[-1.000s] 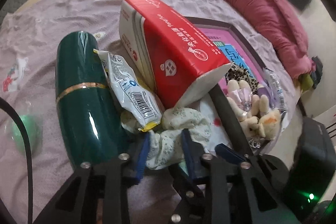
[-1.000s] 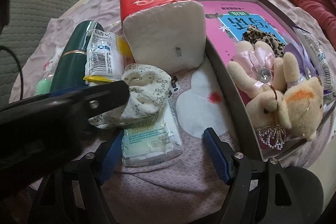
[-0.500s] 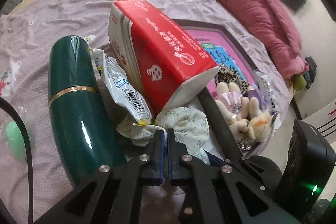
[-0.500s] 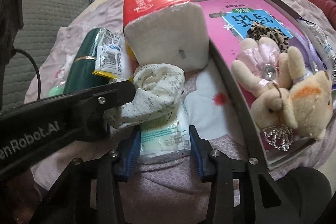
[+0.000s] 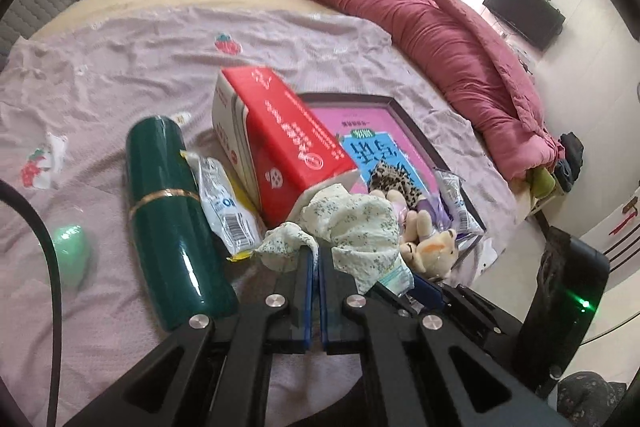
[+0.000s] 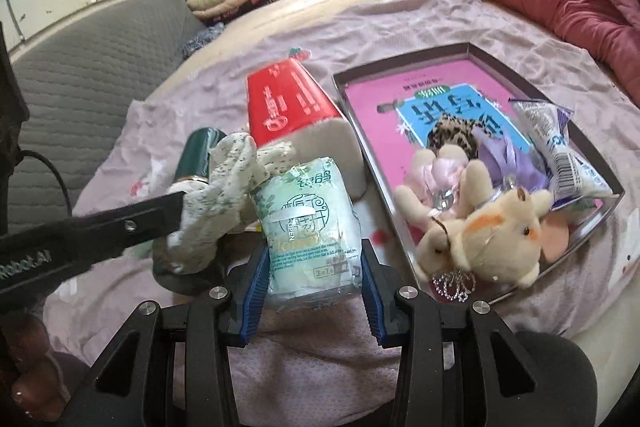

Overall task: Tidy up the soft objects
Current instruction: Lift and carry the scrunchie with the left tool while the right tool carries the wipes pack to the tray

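Pickup step underway: left gripper (image 5: 313, 259), jaws pressed together, pinches floral cloth (image 5: 348, 227); right gripper (image 6: 314, 279) clamps tissue pack (image 6: 310, 223); both likely go next to tray (image 6: 400, 223) at 2 o'clock.

Green bottle (image 5: 172, 227): shiny, smooth. Flowery cloth (image 5: 348, 223): soft. Tissue pack (image 6: 310, 227): crinkly plastic. Bunny toy (image 6: 484, 239): fuzzy. Bed sheet (image 5: 120, 67): wrinkly cloth.
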A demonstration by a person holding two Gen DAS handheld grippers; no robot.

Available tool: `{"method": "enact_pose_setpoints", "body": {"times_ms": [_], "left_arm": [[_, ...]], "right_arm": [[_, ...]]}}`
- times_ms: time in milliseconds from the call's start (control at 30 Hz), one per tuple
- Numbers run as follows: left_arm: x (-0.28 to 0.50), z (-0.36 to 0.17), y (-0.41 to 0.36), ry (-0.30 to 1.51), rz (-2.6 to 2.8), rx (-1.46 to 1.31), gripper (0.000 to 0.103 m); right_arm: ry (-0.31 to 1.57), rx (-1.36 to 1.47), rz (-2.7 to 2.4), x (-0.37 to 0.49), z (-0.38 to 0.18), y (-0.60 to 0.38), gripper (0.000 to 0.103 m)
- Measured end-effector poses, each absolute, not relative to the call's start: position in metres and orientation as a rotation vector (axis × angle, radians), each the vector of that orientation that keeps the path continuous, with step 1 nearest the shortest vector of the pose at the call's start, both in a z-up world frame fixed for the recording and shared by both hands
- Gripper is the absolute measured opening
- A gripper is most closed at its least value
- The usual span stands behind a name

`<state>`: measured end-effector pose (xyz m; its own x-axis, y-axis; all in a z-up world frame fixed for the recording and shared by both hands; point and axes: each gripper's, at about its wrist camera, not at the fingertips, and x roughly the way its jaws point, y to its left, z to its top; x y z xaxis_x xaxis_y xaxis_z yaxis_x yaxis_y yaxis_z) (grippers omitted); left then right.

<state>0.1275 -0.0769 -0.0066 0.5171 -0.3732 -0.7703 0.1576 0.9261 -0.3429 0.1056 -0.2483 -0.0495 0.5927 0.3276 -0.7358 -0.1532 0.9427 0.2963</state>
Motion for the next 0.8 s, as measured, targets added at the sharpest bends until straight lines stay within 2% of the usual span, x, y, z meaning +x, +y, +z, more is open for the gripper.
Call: {"method": "enact_pose_setpoints", "body": {"times_ms": [300,800], "left_arm": [[0.118,0.022,-0.08,0.902,-0.318,-0.262,0.002],[0.128,0.056,-0.141,0.813,-0.387,-0.214,0.002]], "right_arm": [[0.795,0.228,0.287,0.099,-0.031,-0.256,0.043],[0.618,0.273,0.206,0.097,-0.002,-0.306,0.043]]}}
